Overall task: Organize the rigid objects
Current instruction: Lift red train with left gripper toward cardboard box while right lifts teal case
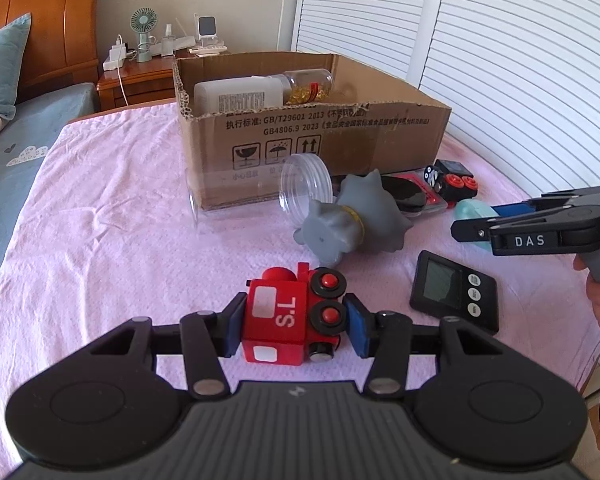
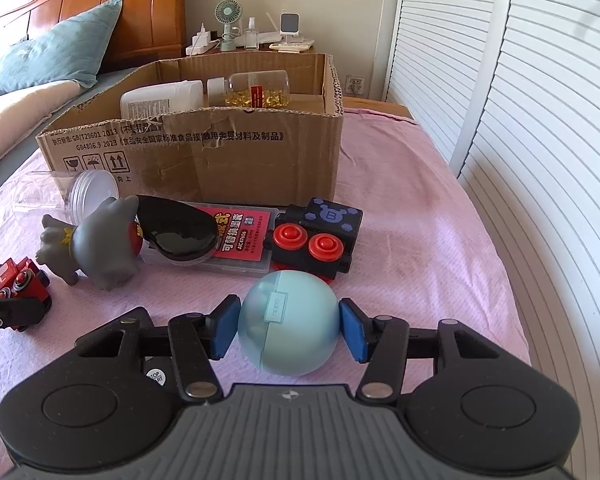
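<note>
Red toy train [image 1: 290, 314] and blue round case [image 2: 287, 324] being clamped on the pink cloth [image 1: 112, 240].
Left gripper [image 1: 292, 322] is squeezing the stiff train's sides; right gripper [image 2: 287, 326] is pinching the smooth, likely slippery case; cardboard box [image 2: 204, 152] waiting at twelve o'clock.

We log colours | toy train [image 1: 288, 316] – red, white patches, black wheels with red hubs | round case [image 2: 288, 320] – pale blue | cloth [image 1: 120, 220] – pink | cardboard box [image 1: 320, 136] brown, black print | animal figure [image 1: 340, 220] grey, yellow collar | timer [image 1: 454, 292] black | gripper pads [image 2: 350, 330] blue
</note>
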Demonstrator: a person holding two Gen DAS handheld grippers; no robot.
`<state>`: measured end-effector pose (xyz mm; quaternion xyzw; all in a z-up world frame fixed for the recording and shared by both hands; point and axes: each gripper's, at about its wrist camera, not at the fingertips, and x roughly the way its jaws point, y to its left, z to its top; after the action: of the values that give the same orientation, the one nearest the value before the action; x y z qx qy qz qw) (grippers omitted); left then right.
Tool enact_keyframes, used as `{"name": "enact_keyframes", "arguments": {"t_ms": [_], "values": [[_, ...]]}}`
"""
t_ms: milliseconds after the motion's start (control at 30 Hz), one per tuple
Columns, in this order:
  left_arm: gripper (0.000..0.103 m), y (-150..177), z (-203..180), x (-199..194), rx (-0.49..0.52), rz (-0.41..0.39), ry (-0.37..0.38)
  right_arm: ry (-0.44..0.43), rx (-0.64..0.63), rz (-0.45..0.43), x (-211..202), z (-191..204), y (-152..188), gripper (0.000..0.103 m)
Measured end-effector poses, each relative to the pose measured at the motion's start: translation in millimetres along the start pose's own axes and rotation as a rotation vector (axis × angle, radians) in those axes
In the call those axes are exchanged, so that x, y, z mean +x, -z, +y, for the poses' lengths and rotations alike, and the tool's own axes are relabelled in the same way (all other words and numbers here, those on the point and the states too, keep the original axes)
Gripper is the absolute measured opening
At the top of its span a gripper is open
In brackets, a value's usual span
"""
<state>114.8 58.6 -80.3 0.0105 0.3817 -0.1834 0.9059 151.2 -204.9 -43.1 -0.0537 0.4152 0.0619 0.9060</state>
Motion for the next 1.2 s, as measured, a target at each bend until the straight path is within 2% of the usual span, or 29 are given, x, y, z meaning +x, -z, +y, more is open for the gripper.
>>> {"name": "enact_keyframes", "arguments": {"t_ms": [167, 567, 933, 1200], "values": [[0.049, -2, 0, -1, 0.015, 0.007, 0.008, -0.015, -0.007, 0.016, -1, -1, -1, 0.058], [0.048, -6, -6, -13, 0.15, 0.065, 0.021, -0.044, -0.065, 0.045, -18, -7, -3, 0.057], [0.046, -13, -11, -21, 0.182, 0.061, 0.035, -0.099, -0.028, 0.055, -19, -18, 3, 0.057], [0.049, -5, -16, -20, 0.195, 0.058, 0.004, -0.07, -0.045, 0.052, -15, -11, 9, 0.058]]}}
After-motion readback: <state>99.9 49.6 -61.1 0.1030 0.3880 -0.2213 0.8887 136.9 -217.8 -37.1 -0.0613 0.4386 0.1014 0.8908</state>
